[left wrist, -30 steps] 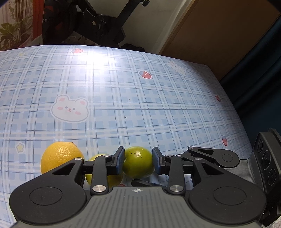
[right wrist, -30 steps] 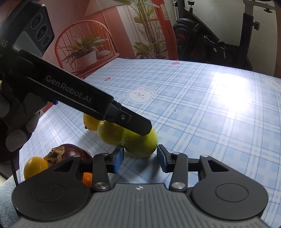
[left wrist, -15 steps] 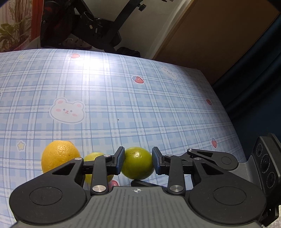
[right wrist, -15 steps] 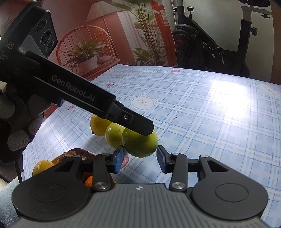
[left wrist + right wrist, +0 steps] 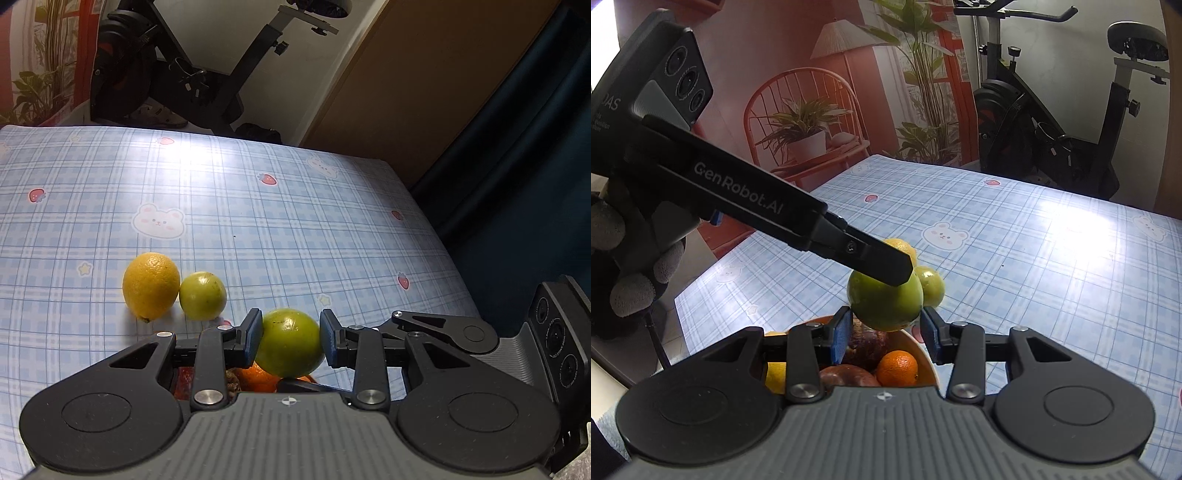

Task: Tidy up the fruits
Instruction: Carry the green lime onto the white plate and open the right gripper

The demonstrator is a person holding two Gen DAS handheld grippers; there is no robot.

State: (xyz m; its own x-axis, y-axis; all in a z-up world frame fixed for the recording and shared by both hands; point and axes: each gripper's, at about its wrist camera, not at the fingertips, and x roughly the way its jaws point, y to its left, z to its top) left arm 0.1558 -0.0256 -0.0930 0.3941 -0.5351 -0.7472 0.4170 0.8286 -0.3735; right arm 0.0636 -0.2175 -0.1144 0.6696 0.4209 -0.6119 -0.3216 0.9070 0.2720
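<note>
**Inspector:** What is changing from a second ago?

**Assistant:** The left tool (image 5: pixel 290 338) is gripping the green fruit (image 5: pixel 290 343) between both pads, and it is now carrying it clear of the table (image 5: pixel 332 229). A second ago that fruit was sitting on the cloth, touching the smaller green fruit (image 5: pixel 202 295); the two are now apart. In the right wrist view the carried fruit is hanging above the bowl (image 5: pixel 925 354), near its far rim.

**Inspector:** Meaning for the task?

**Assistant:** In my judgement the pick is done and the drop into the bowl is the step in hand. Two fruits are still waiting on the table beyond the bowl: the smaller green one and the yellow lemon (image 5: pixel 150 285), touching each other.

**Inspector:** The right tool?

**Assistant:** The right tool (image 5: pixel 886 336) is standing open, holding nothing, with its pads either side of the bowl's contents as seen from its camera.

**Inspector:** What is around, and what is obstructing?

**Assistant:** The bowl is already holding an orange (image 5: pixel 897 368), a dark brownish fruit (image 5: pixel 868 343) and a yellow fruit at the near left; room is tight, so the green fruit may roll off the pile. The right tool is hovering close over the bowl and may be crowding the drop. An exercise bike (image 5: pixel 1071 122) is standing beyond the table, well away.
</note>
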